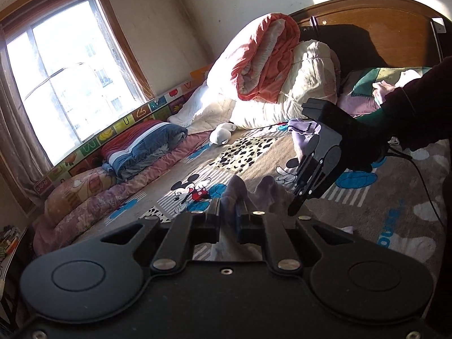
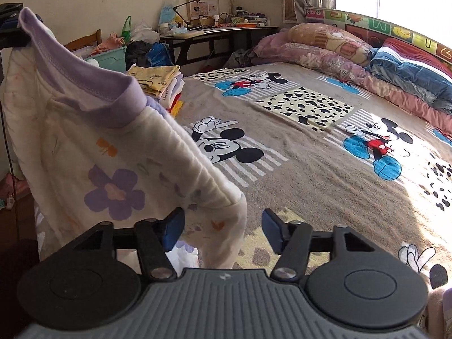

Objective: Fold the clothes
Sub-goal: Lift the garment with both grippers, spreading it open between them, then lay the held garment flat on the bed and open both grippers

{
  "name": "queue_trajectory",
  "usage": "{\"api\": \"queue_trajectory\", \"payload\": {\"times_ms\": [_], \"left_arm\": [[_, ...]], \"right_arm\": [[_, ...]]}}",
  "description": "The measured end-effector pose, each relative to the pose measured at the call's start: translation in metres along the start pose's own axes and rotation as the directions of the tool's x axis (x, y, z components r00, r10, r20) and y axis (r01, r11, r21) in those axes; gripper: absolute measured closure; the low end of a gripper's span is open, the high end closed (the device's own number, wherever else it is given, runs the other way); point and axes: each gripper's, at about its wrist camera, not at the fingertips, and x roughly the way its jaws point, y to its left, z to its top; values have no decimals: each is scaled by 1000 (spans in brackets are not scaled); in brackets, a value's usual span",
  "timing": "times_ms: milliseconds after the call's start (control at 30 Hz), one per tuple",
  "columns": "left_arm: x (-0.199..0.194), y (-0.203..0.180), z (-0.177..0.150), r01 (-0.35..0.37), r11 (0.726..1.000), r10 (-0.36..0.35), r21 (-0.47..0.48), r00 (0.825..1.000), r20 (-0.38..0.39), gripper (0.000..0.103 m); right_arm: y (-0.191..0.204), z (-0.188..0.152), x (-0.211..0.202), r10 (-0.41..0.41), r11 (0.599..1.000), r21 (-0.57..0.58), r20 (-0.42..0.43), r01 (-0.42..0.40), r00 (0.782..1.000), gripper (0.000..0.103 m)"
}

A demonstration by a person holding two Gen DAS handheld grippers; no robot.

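A wide bed (image 2: 296,152) spread with a cartoon-mouse blanket (image 2: 282,175) fills the sunlit room, a rolled orange-and-cream quilt (image 1: 271,67) heaped against its wooden headboard (image 1: 367,25) and folded bedding lined along the window side. At the far edge of the mattress sits a stack of folded clothes (image 2: 161,84), yellow on top, with a cluttered tabletop (image 2: 220,29) beyond it by the wall. Above the blanket hangs a cream garment (image 2: 113,152) with a lilac neckband and purple flower print, lifted clear of the bed. The left claw (image 1: 228,220) is clamped on a bunch of its fabric, fingers drawn close together. The right claw (image 2: 223,228), held by a person's dark-sleeved arm (image 1: 409,113), stands with its blue-padded fingers (image 2: 172,227) wide apart, the garment's lower edge drooping between them, not pinched by either pad.
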Motion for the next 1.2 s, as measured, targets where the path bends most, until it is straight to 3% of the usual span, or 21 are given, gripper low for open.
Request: {"api": "queue_trajectory", "payload": {"times_ms": [233,500,733,1000,1100,1200], "left_arm": [[-8,5,-2,-55,998,54,-29,998,-19,94],[-27,-8,13,-98,995,98,6,995,-25,94],[-30,-15,31,-115,986,120,117,992,-39,94],[22,-13,37,-138,959,165,246,982,-93,94],[53,-11,35,-151,939,198,309,972,-126,94],[92,-6,35,-190,901,259,389,956,-134,94]], "right_arm": [[8,9,-51,-60,998,-12,52,60,997,94],[26,27,-124,-139,986,-77,122,149,983,94],[37,46,-171,-185,969,-136,146,205,972,94],[25,56,-185,-232,957,-142,145,252,962,94],[12,56,-173,-250,954,-136,126,266,960,94],[-6,58,-156,-279,948,-121,118,293,953,94]]}}
